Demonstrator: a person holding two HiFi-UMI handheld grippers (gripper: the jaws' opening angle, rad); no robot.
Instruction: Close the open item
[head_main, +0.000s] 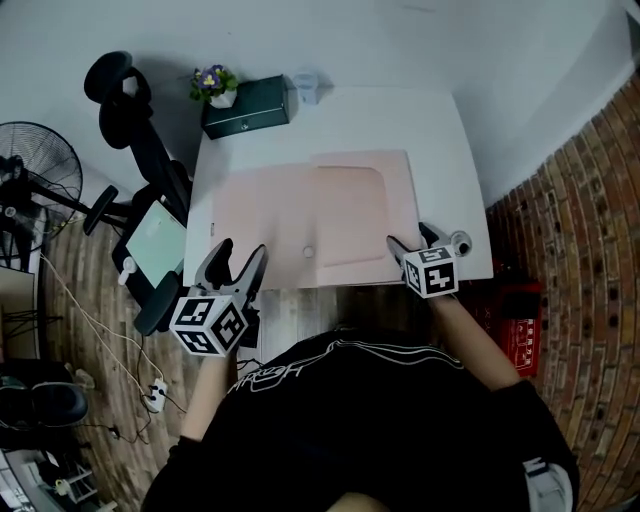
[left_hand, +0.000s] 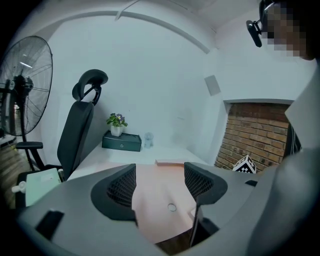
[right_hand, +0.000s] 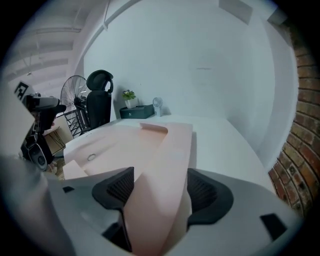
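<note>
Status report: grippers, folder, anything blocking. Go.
Left gripper open, empty. Right gripper open, the folder's right edge between its jaws. Folder open on table. Nothing lying on it.

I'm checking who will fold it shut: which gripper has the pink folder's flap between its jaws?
The right gripper: the pink flap runs between its jaws. The left gripper is open above the folder's near edge, with nothing between its jaws.

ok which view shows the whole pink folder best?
Head view: the pink folder lies on the white table, almost its whole outline in frame. Left gripper view catches only a strip with the snap between open jaws; right gripper view, just its right side.
</note>
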